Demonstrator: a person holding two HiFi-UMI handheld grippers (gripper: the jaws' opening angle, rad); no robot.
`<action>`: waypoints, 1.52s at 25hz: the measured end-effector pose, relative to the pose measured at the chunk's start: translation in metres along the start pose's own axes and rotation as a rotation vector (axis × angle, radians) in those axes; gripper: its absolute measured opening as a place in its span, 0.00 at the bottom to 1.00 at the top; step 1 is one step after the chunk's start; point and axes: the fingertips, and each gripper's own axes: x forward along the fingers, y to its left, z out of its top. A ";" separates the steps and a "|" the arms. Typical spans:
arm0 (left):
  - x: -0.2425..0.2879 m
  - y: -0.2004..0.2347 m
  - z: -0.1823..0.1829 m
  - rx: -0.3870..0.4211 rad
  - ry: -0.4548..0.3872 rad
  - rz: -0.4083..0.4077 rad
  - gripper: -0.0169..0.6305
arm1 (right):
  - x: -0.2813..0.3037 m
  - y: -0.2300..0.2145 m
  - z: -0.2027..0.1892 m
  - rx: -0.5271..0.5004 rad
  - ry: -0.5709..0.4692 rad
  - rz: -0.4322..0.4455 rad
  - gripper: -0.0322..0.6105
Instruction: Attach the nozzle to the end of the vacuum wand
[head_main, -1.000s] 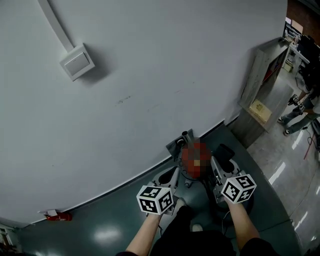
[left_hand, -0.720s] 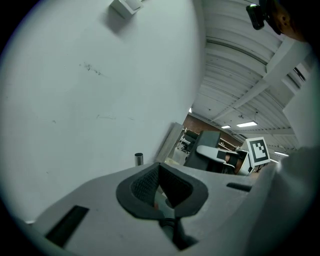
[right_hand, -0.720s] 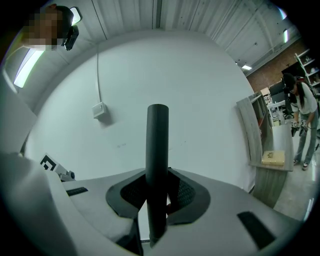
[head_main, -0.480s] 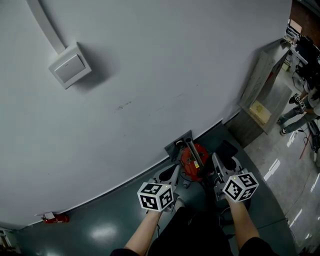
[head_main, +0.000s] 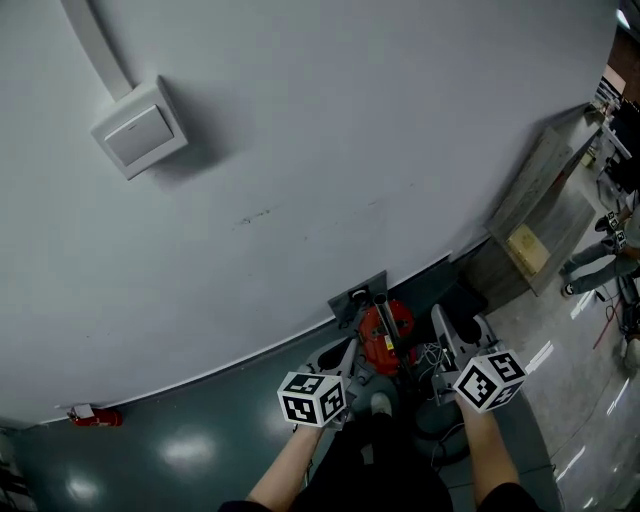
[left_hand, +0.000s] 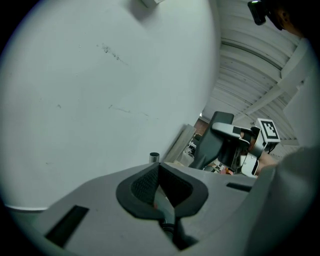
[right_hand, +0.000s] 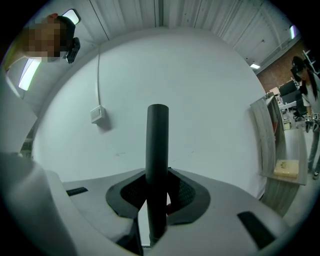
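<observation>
A dark tube, the wand (right_hand: 157, 140), stands upright between the pads of my right gripper (right_hand: 157, 192), which is shut on it. In the head view the right gripper (head_main: 447, 338) is just right of the red vacuum body (head_main: 381, 338), and a metal tube (head_main: 386, 315) rises over that body. My left gripper (head_main: 341, 357) is at the vacuum's left. Its pads (left_hand: 145, 185) meet with nothing between them. A small metal tube end (left_hand: 154, 157) shows beyond the left gripper (left_hand: 160, 182). A grey flat piece (head_main: 356, 295) leans at the foot of the wall; I cannot tell whether it is the nozzle.
A white wall fills most of the view, with a switch box (head_main: 138, 130) and a conduit (head_main: 95, 45). A wooden cabinet (head_main: 530, 215) stands at the right. A small red item (head_main: 85, 413) lies on the green floor at the left. A person (head_main: 605, 258) stands at the far right.
The right gripper has shifted a little to the right and the red vacuum body now sits lower in the view. The left gripper has hardly moved in the picture.
</observation>
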 end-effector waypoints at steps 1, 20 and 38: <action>0.005 0.002 -0.002 -0.009 -0.007 0.005 0.03 | 0.005 -0.002 0.006 -0.001 -0.004 0.007 0.20; 0.103 0.021 -0.031 -0.115 -0.100 -0.048 0.20 | 0.083 -0.004 0.047 -0.029 -0.009 0.143 0.20; 0.158 0.015 -0.051 -0.058 -0.049 -0.069 0.38 | 0.109 0.008 0.038 -0.097 0.057 0.196 0.20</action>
